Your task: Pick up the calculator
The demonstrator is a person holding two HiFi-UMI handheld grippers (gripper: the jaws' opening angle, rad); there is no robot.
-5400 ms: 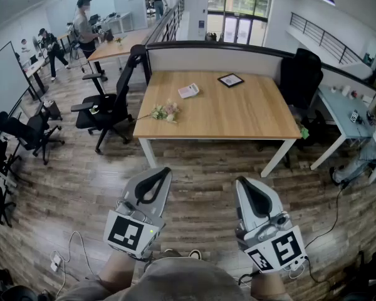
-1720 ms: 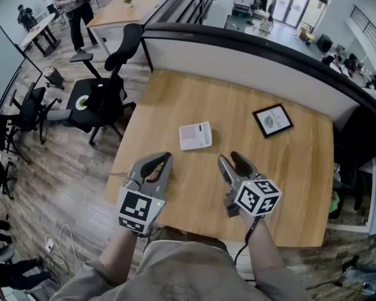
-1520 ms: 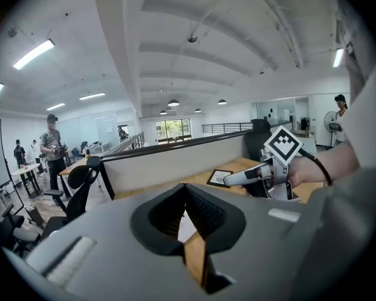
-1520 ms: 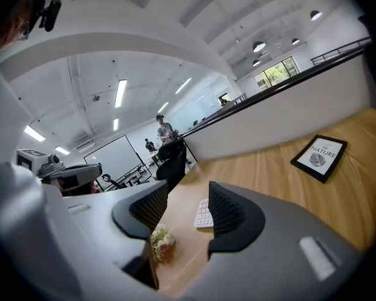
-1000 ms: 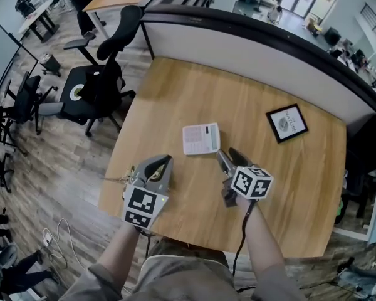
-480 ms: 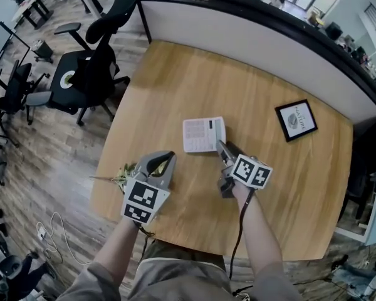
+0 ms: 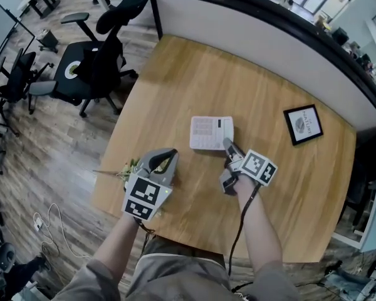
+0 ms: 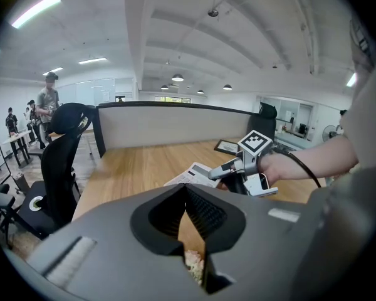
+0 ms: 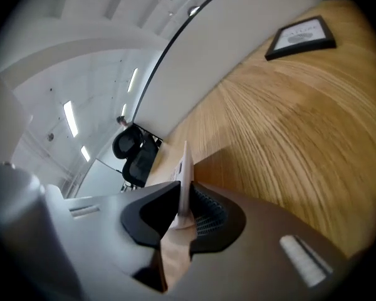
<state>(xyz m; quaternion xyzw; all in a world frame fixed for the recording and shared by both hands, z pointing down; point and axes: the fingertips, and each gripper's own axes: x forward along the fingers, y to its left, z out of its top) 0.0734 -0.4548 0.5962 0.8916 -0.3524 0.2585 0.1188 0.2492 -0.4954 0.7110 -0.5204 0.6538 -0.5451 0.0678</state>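
An office chair (image 7: 91,68) stands on the floor well off the table's left edge. The wooden table (image 7: 175,80) is bare along that side. A small sprig of flowers (image 7: 128,170) lies at the near left edge, partly over it.

The left gripper (image 7: 163,157) hovers just beside the flowers, above the near left part of the top. Its jaw tips meet and nothing is clamped between them.

The calculator (image 7: 208,130) lies near the middle of the table, keys up. Open wood surrounds it on the left and far sides, up to the low partition (image 7: 250,24) that runs along the far edge.

The right gripper (image 7: 228,145) reaches in from the near side to the calculator's near right corner. It is rolled so that one jaw sits above the thin body and one below. Its jaws have just been closing, and they now pinch the calculator's edge. The frames do not show whether the calculator has left the wood.

Well to the right a small picture frame (image 7: 303,123) lies flat, close to the far right edge, with clear wood between it and the right gripper.
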